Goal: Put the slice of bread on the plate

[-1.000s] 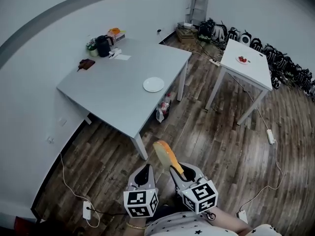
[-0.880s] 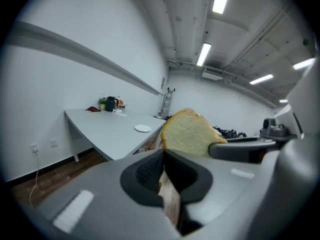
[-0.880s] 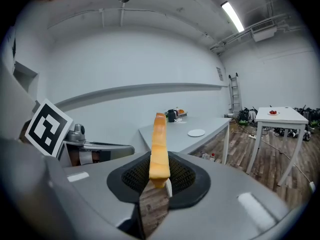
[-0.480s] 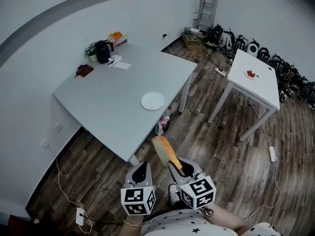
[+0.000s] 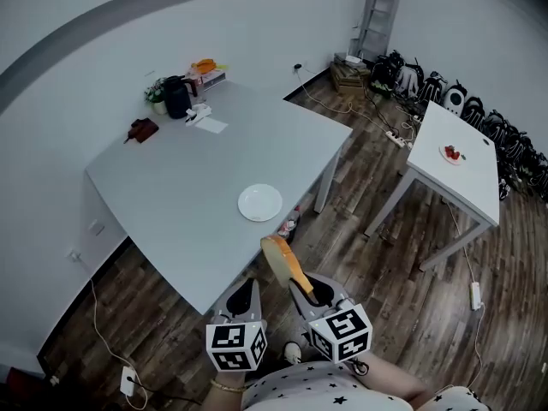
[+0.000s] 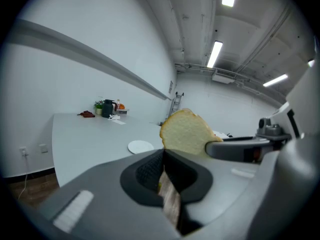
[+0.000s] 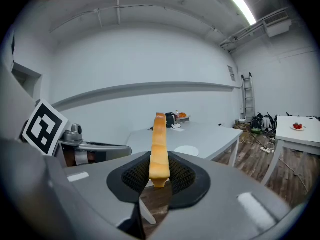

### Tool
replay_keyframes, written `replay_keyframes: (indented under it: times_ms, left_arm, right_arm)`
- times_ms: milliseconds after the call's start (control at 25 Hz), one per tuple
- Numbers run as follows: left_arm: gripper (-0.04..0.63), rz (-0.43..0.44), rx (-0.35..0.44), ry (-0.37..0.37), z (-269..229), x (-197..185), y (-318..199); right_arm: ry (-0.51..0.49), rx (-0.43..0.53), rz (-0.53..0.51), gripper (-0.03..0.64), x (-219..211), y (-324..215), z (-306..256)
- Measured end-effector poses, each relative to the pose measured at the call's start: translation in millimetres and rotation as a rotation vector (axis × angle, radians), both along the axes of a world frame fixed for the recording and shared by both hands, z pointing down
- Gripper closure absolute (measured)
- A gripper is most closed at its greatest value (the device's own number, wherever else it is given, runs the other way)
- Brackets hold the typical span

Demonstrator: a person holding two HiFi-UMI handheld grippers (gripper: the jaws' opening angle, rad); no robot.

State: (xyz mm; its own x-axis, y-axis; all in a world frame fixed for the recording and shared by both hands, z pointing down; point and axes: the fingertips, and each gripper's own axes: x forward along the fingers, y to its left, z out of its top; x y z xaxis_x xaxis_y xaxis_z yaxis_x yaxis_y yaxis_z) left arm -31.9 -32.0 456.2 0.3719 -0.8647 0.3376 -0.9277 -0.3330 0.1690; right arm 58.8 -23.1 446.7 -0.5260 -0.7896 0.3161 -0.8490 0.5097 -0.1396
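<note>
Right tool grips the slice of bread by its lower edge, upright, near the table, not yet over the plate. Your left tool is closed, empty. Bread likely handles light, soft, crushable: grip the crust gently.

The large grey table carries a white plate towards its near side. A black kettle, a white paper and a dark red object sit at its far end. The smaller white table holds red food.
</note>
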Motion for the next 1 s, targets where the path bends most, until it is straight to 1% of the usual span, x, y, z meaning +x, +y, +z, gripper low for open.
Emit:
replay_keyframes:
  times_ms: [160, 480, 600, 760, 1000]
  left_arm:
    - [0.588, -0.019, -0.021, -0.012, 5, 7, -22]
    - [0.588, -0.050, -0.052, -0.026, 18, 3, -74]
    - [0.588, -0.052, -0.047, -0.021, 25, -2, -103]
    - [0.588, -0.031, -0.028, -0.031, 23, -3, -145]
    - [0.588, -0.027, -0.028, -0.038, 22, -11, -200]
  right_arm:
    - [-0.010, -0.023, -0.009, 0.532, 10, -24, 6]
    - [-0.006, -0.047, -0.029, 0.532, 7, -78, 18]
    - [0.011, -0.049, -0.038, 0.532, 3, -107, 26]
    - [0.017, -0.060, -0.049, 0.532, -1, -151, 30]
    - [0.018, -0.116, -0.067, 0.532, -18, -207, 42]
